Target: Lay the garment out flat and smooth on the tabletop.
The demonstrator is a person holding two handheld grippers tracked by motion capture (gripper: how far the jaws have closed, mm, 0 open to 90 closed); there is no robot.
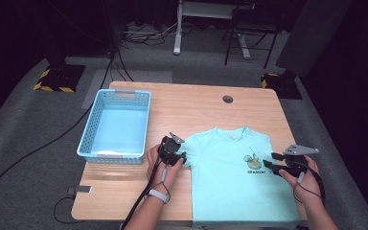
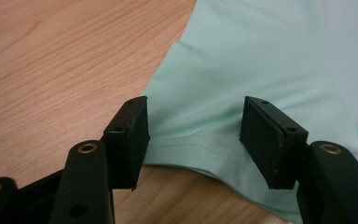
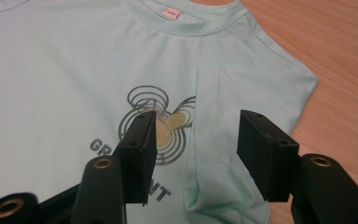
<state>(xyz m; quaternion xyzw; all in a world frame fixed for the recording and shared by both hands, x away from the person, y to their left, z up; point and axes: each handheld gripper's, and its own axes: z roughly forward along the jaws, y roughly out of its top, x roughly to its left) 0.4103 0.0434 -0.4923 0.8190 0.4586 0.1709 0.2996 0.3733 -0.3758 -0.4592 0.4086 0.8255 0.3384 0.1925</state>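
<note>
High view: the shirt [image 1: 235, 179] lies flat on the bench [image 1: 191, 105], right of the basket [image 1: 116, 125]. Its right sleeve [image 3: 204, 140] is already folded inward; the left sleeve [image 2: 205, 135] is not. Both the left gripper [image 2: 193, 135] and the right gripper [image 3: 196, 154] are open, holding nothing. The shirt's near hem is cut off.

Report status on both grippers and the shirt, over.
Left gripper open, straddling sleeve hem. Right gripper open over folded-in sleeve. T-shirt flat on table. Nothing in the way.
</note>
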